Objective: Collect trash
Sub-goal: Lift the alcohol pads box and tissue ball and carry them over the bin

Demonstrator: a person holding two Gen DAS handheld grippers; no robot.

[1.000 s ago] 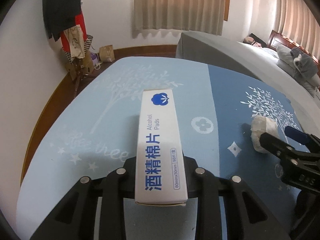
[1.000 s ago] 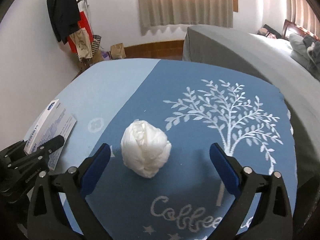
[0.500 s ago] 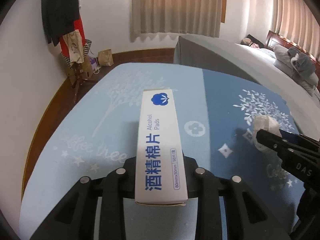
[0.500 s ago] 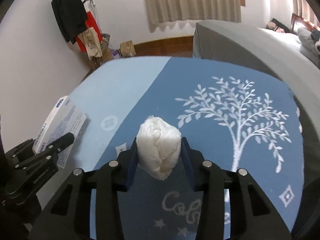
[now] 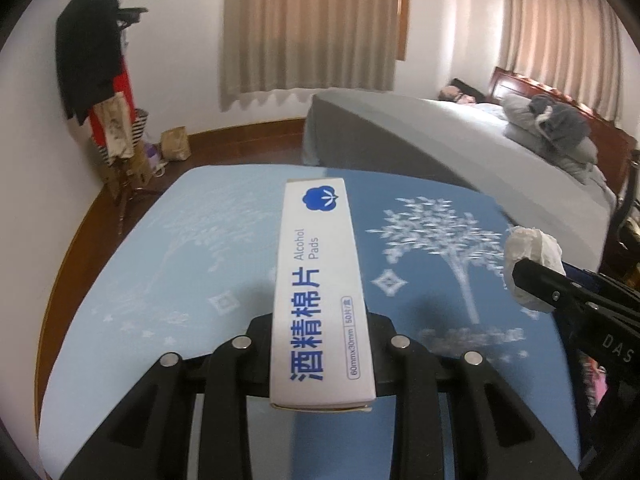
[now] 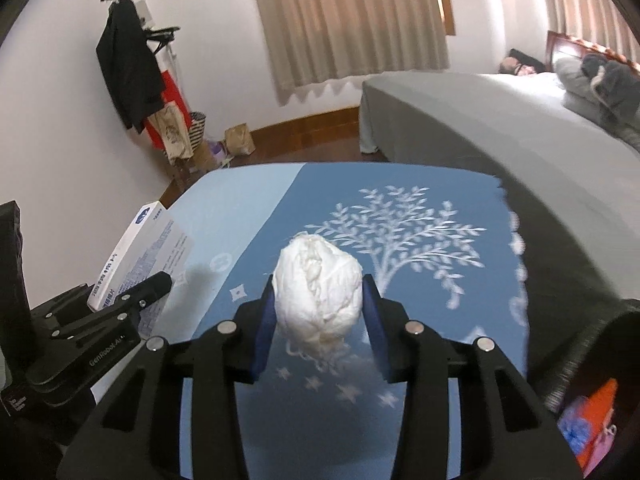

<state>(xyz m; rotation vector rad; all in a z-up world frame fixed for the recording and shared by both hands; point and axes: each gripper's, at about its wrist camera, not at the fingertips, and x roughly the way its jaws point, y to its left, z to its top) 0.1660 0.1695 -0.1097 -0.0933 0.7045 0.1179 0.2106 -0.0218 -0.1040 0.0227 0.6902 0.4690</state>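
Both loaded: left gripper (image 5: pixel 322 344) clamped on alcohol pads box (image 5: pixel 320 280), long axis straight ahead; right gripper (image 6: pixel 318 312) clamped on tissue wad (image 6: pixel 318 294), lifted off blue tablecloth (image 6: pixel 420 300).

Both wrist views forward, sharing tablecloth (image 5: pixel 168 264)

Past my fingers lies a blue tabletop (image 5: pixel 168 280); beyond it a grey bed (image 6: pixel 480 120), curtains (image 5: pixel 312 24) and a coat rack (image 6: pixel 128 64).
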